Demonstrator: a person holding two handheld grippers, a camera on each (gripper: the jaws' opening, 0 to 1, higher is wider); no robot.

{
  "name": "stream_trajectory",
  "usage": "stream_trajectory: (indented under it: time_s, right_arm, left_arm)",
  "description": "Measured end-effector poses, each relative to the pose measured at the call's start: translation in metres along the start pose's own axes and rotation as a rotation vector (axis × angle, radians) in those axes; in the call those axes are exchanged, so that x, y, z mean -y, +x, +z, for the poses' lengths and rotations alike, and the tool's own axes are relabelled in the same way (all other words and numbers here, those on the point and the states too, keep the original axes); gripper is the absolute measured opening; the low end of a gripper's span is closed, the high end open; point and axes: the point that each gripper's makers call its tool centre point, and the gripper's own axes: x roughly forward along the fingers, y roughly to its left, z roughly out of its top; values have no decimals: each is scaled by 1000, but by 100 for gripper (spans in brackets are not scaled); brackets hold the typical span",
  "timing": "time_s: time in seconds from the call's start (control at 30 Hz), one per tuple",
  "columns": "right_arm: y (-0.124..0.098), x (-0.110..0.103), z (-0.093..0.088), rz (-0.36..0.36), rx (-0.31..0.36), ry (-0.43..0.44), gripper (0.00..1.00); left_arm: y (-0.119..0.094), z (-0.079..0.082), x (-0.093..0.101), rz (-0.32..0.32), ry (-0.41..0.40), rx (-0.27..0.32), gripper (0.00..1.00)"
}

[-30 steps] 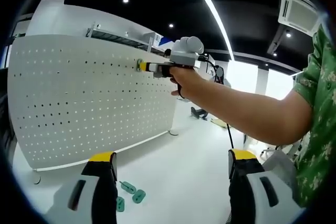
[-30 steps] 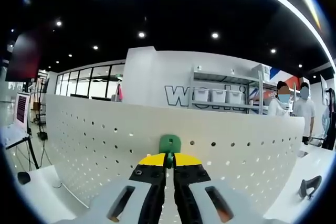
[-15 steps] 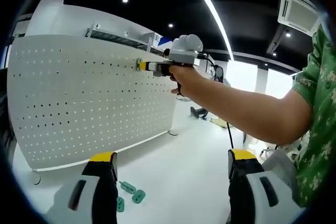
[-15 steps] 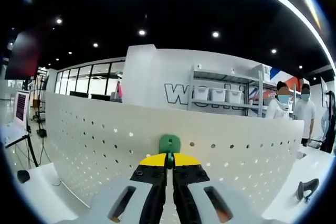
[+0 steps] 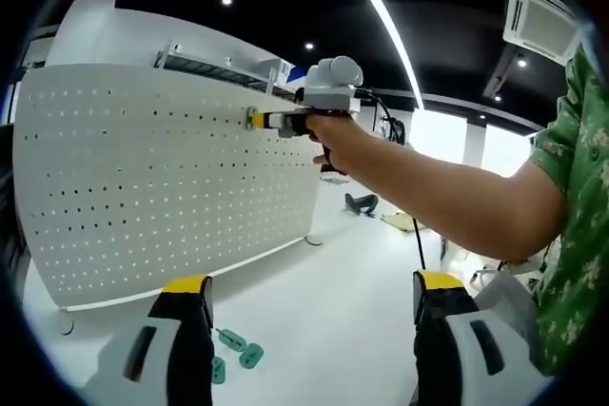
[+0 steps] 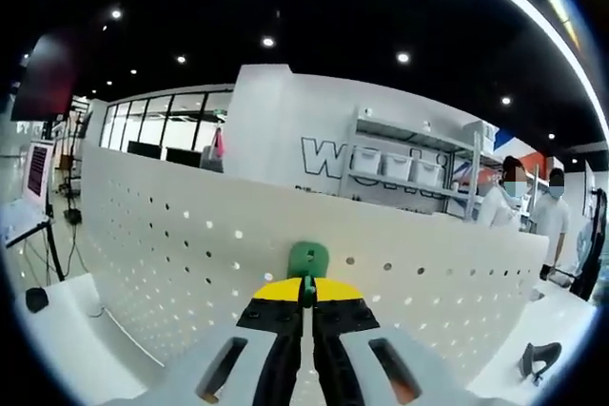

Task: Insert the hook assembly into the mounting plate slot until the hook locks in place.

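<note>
Yellow-tipped jaws, left gripper [image 5: 311, 316]: spread wide apart with nothing between them, held low over the white tabletop [image 5: 324, 316].
Spare green plastic hooks [image 5: 235, 349]: a few lie loose on the tabletop just beyond the left jaw, untouched.
Right gripper [image 6: 305, 290]: its yellow-tipped black jaws are clenched on the stem of the small green plastic hook assembly [image 6: 307, 259], whose rounded head stands just above the tips.
Same gripper from the left gripper view: the right gripper [image 5: 259, 121] reaches out at the end of the person's bare forearm [image 5: 447, 202], its yellow tips up against the upper part of the board.
Mounting plate: the white perforated pegboard panel [image 6: 162, 254] stands upright on the tabletop; the green hook sits against its face among the round holes, though whether it is touching, entered or locked cannot be told.
Step in hand: judged as the insertion itself, with the hook presented to a hole and being pressed toward the panel.
Next move: probably a firm, straight push along the jaws, keeping the hook square to the panel, until it seats; release would come only after it holds.
Risk: a tilted hook could jam in the hole or slip in the jaws.
Surface: plain white, smooth and flat, with a dark object [image 6: 535, 360] lying far off on it.
Room: dark ceiling with spot lamps and a long light strip [image 5: 381, 16], white shelving with bins [image 6: 400, 170], dark windows and people standing far behind the panel.
</note>
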Motion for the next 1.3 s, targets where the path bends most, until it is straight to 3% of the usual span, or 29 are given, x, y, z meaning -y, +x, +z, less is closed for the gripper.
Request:
stream_trajectory:
  time_s: [0.23, 0.47, 1.0, 1.3]
  right_arm:
    - [1, 0, -1, 22, -29, 15, 0]
    - [1, 1, -2, 26, -2, 59, 1]
    - [2, 0, -1, 11, 7, 73, 1]
    - [1, -1, -1, 1, 9, 36, 2]
  left_arm:
    - [0, 0, -1, 1, 0, 2, 89]
    - [0, 1, 0, -1, 1, 4, 89]
    - [0, 0, 0, -3, 0, 4, 89]
    - [1, 0, -1, -3, 0, 4, 88]
